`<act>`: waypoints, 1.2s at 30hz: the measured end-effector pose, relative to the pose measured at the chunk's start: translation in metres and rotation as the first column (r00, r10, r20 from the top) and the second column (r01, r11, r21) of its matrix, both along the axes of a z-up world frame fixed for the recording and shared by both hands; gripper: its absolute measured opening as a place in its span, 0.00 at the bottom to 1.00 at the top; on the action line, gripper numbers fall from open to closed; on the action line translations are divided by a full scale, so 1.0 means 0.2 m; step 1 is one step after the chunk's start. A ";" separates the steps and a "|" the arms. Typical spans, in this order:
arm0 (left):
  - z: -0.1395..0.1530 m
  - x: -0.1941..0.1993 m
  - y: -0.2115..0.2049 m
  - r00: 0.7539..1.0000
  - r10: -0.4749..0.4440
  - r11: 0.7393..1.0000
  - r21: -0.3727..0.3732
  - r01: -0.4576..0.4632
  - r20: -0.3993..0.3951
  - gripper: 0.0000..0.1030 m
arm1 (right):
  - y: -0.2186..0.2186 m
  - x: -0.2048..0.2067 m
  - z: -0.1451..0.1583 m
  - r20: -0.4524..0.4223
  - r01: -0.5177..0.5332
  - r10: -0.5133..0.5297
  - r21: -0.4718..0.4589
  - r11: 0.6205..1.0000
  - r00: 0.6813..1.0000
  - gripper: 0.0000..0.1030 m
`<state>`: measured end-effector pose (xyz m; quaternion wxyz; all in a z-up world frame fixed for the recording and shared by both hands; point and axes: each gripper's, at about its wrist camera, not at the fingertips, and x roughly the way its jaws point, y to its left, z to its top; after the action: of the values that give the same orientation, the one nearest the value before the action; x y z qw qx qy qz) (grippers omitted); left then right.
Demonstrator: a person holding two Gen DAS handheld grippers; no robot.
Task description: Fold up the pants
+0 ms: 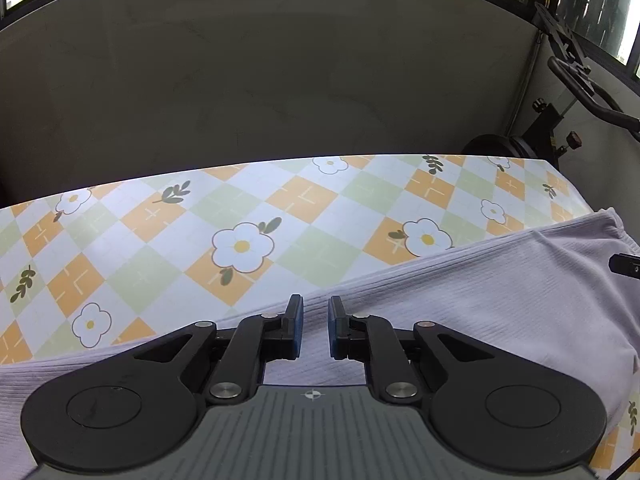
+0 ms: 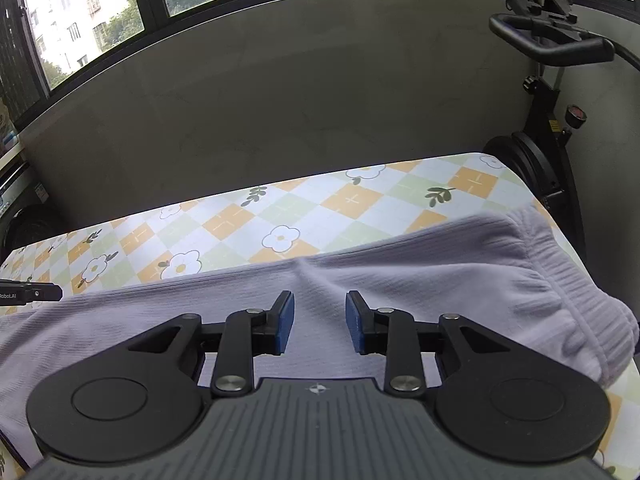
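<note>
Both grippers, left gripper (image 1: 315,330) narrowly parted and right gripper (image 2: 320,322) somewhat wider, are gripping nothing as you are hovering over the pants (image 2: 400,276) lying lengthwise on the table (image 1: 160,240), apparently between folds; next, you are needing fresh grips on the cloth.

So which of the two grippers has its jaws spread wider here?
The right gripper: a clear gap of lilac pants shows between its blue pads, while the left gripper shows only a narrow slit.
</note>
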<state>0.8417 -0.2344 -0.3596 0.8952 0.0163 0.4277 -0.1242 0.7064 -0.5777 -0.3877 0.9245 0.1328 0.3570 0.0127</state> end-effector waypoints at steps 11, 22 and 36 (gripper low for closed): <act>0.02 -0.53 -0.31 0.952 -0.302 0.953 -0.043 0.301 -0.046 0.41 | -0.26 -0.49 -0.15 -0.076 0.286 -0.278 0.112 0.952 0.957 0.33; -0.12 -0.66 -0.63 0.857 -0.510 0.857 0.047 0.514 -0.077 0.75 | -0.39 -0.45 -0.20 -0.077 0.360 -0.352 0.207 0.910 0.933 0.43; -0.08 -0.33 -0.54 0.934 -0.356 0.929 0.090 0.358 -0.038 0.41 | -0.27 0.12 0.01 0.047 0.154 -0.157 0.056 0.986 0.987 0.12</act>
<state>0.7750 -0.3426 -0.3749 0.8514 0.1351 0.4323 -0.2645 0.7313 -0.6320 -0.3856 0.9277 0.1841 0.3213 -0.0468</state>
